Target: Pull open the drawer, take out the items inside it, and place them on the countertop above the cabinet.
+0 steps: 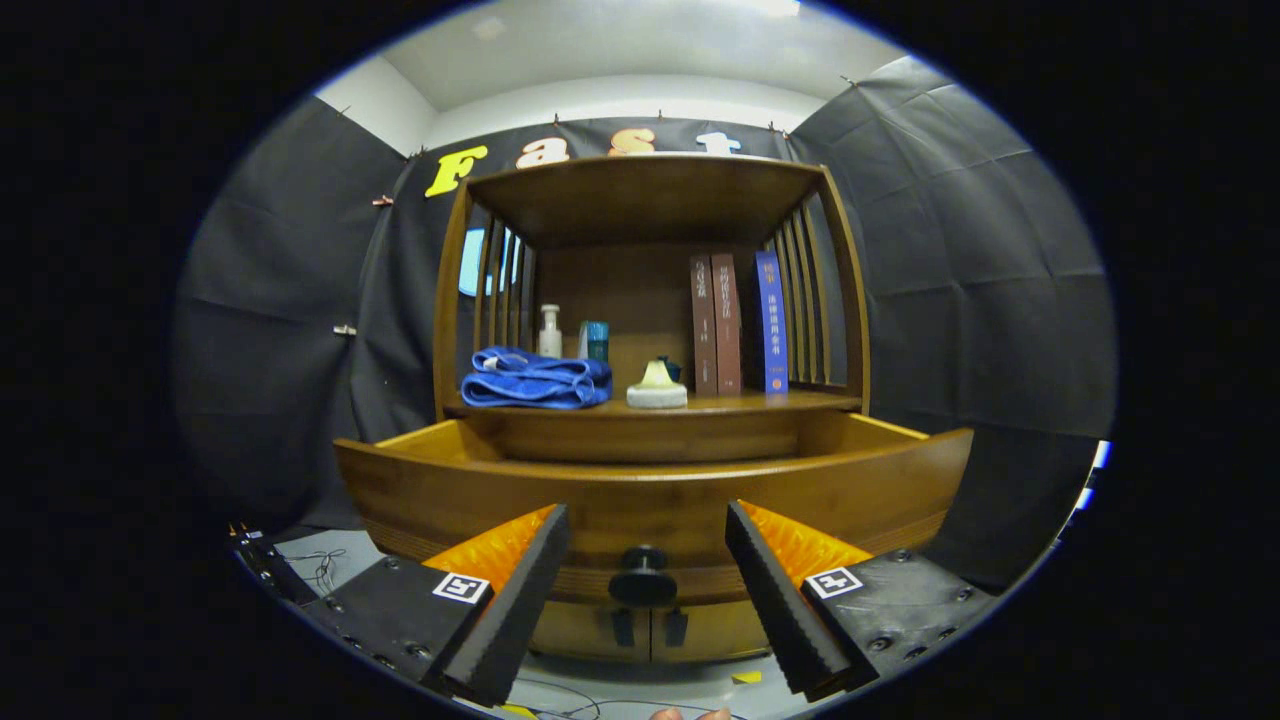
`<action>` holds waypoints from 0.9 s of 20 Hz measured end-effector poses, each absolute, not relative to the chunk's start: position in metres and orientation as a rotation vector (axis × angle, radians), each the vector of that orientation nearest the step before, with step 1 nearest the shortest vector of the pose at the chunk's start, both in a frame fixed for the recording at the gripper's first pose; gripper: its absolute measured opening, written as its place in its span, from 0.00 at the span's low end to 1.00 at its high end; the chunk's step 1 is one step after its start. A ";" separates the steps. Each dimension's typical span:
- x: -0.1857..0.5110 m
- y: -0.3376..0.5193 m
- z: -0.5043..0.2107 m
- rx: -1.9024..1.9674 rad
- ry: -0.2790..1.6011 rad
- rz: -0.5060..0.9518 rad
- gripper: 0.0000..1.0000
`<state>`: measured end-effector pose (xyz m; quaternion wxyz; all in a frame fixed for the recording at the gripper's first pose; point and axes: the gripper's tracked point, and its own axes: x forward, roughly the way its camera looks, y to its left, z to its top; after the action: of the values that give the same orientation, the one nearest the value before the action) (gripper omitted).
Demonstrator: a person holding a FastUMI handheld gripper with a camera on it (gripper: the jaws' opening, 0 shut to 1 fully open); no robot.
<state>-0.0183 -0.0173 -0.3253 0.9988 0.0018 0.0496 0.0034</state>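
Drawer (pixel 650 490): pulled open below the surface (pixel 790 402), inside hidden.
Tool (pixel 647 560): fingers spread, holding nothing, knob (pixel 642 575) between them.
Tip: I'd lift above the front, then reach in.

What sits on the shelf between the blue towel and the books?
In the gripper view, a small white-and-cream object sits between the blue towel and the books; gripper open.
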 end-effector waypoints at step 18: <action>0.066 -0.021 -0.338 -0.071 0.150 -0.021 0.99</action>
<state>0.0658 -0.0209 -0.3379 0.9965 -0.0356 0.0749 -0.0105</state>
